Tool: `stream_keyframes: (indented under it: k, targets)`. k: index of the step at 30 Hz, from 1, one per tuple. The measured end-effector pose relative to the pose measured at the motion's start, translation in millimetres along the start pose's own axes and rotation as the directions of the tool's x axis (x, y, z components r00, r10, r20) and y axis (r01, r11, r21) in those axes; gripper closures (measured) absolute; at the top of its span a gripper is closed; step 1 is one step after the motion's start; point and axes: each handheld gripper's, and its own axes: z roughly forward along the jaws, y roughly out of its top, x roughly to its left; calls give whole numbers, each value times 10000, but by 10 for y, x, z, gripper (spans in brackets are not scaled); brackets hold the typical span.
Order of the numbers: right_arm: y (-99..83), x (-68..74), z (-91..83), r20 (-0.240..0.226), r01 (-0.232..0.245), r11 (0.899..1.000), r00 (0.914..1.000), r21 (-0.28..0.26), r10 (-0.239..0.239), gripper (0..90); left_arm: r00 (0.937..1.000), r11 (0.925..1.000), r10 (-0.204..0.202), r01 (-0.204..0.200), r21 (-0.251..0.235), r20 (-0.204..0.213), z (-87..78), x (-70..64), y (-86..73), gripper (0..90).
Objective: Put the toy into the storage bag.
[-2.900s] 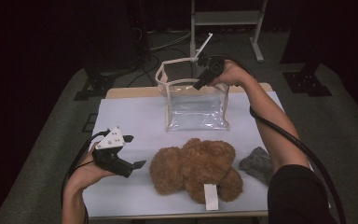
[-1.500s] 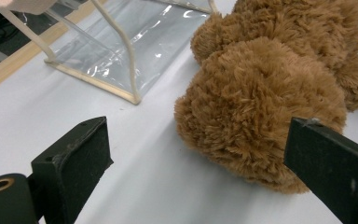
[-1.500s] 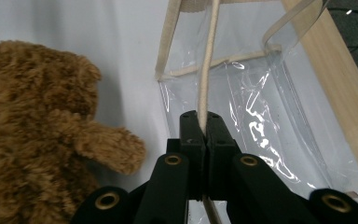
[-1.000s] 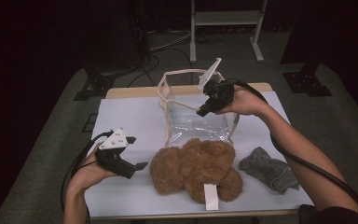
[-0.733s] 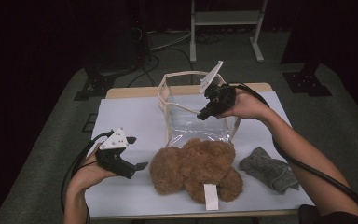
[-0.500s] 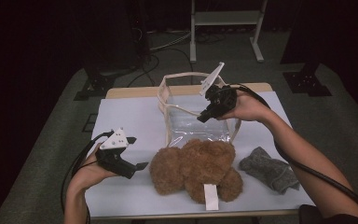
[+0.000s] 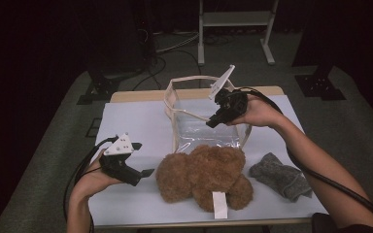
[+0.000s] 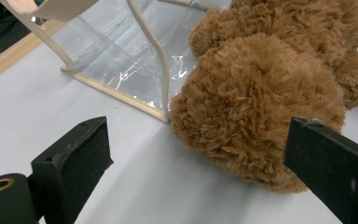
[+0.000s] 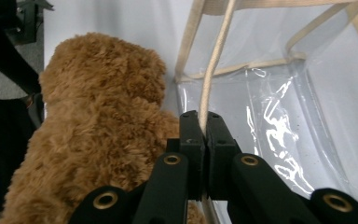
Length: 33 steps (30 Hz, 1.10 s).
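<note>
Behind teddy bear (image 7: 201, 177), right gripper (image 9: 200, 122) clamping bag strap (image 9: 213, 70), left gripper (image 8: 196, 154) jaws apart

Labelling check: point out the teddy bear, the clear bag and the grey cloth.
teddy bear (image 7: 201, 174), high view, middle of its brown body.
clear bag (image 7: 206, 133), high view, transparent side panel.
grey cloth (image 7: 278, 175), high view, centre of the crumpled fabric.
</note>
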Motion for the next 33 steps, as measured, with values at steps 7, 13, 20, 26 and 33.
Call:
stream_keyframes:
  k: [7,13,20,26,33]
  targets:
    - [-12,-6,-111,229,-102,9985,9997,-546,114,576,10000,9999,-79,79,-66,-14,-8,3,-10,63]
    - [-3,49,-290,556,51,9944,9985,-1060,8,488,10000,10000,-42,42,-9,8,3,4,-11,63]
    - [24,220,-505,493,270,9879,9986,-1529,-196,435,9999,9999,-143,143,-24,-19,0,6,-25,63]
    - [38,432,-415,206,732,9893,9973,-1260,-712,411,9999,9999,-142,142,2,-39,-10,16,-36,63]
    - [49,629,-134,-579,973,9912,9930,-899,-1028,388,9999,9999,-165,165,21,-20,-17,20,-47,63]
